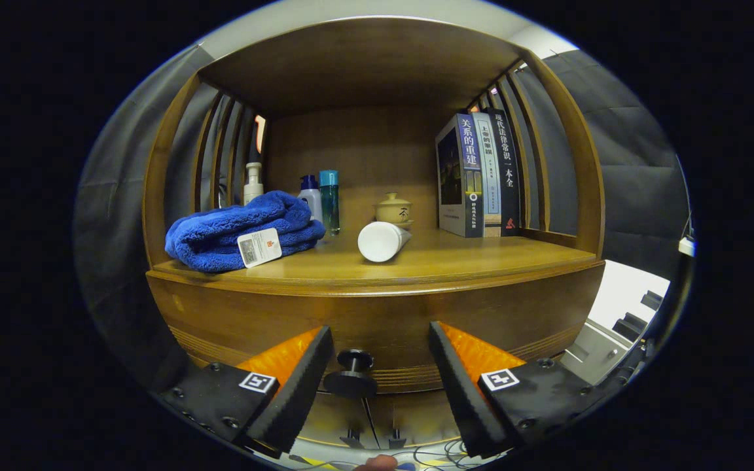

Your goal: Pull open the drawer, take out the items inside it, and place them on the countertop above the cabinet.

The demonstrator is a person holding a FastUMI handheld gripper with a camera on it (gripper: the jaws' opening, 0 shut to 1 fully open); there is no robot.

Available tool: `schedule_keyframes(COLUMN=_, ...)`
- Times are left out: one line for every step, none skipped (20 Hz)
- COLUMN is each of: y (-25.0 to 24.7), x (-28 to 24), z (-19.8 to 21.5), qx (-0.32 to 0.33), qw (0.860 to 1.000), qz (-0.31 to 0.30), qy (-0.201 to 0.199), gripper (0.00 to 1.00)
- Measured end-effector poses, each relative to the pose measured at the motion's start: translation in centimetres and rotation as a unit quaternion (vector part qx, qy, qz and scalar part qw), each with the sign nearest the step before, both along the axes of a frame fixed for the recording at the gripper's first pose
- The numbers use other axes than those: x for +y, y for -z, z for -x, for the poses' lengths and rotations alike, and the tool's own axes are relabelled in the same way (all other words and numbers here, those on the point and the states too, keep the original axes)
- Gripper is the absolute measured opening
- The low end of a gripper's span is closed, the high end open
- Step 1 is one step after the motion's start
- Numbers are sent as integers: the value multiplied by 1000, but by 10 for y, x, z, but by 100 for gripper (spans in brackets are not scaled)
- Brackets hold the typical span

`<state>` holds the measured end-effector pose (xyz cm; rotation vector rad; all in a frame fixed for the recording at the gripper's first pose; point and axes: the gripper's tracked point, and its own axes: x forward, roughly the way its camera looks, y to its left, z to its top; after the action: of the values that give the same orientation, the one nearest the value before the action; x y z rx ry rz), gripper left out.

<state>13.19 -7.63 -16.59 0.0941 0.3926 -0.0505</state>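
A wooden cabinet drawer front (377, 320) faces me, closed, with a small dark round knob (353, 373) low on it. My gripper (380, 343) is open. The knob sits between the two fingers, nearer the left one, and neither finger touches it. Above the drawer runs the wooden countertop (482, 258). On it lie a folded blue towel (239, 235) with a paper tag, and a white tube (383, 241) on its side. The inside of the drawer is hidden.
At the back of the countertop stand a pump bottle (253, 183), two small bottles (321, 196) and a lidded tea cup (393, 209). Three books (482, 176) stand upright at the right. Slatted side walls and a top board enclose the shelf. Cables lie on the floor below.
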Motion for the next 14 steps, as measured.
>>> schedule_keyframes(y=0, x=0, z=0, qx=1, qw=1000, qz=2, qy=0, gripper=98)
schedule_keyframes(y=0, x=0, z=0, qx=2, qw=1000, qz=4, qy=0, gripper=98)
schedule_keyframes(y=0, x=0, z=0, qx=2, qw=1000, qz=6, qy=-1, gripper=98)
schedule_keyframes(y=0, x=0, z=-1, qx=2, qw=1000, qz=7, qy=-2, gripper=98)
schedule_keyframes(y=0, x=0, z=-2, qx=1, qw=1000, qz=7, qy=-2, gripper=98)
schedule_keyframes(y=1, x=0, z=-1, qx=0, qw=1000, qz=7, qy=-1, gripper=98)
schedule_keyframes(y=0, x=0, z=-1, qx=0, qw=1000, qz=7, qy=-1, gripper=98)
schedule_keyframes(y=0, x=0, z=-1, qx=0, qw=1000, qz=6, qy=-1, gripper=98)
schedule_keyframes(y=0, x=0, z=0, qx=0, qw=1000, qz=6, qy=-1, gripper=98)
schedule_keyframes(y=0, x=0, z=-1, qx=0, qw=1000, qz=6, qy=-1, gripper=98)
schedule_keyframes(y=1, x=0, z=-1, qx=0, qw=1000, qz=6, qy=-1, gripper=98)
schedule_keyframes(y=0, x=0, z=-1, qx=0, qw=1000, qz=6, qy=-1, gripper=98)
schedule_keyframes(y=0, x=-1, z=-1, qx=0, qw=1000, qz=6, qy=-1, gripper=98)
schedule_keyframes(y=0, x=-1, z=-2, qx=-1, qw=1000, qz=6, qy=-2, gripper=98)
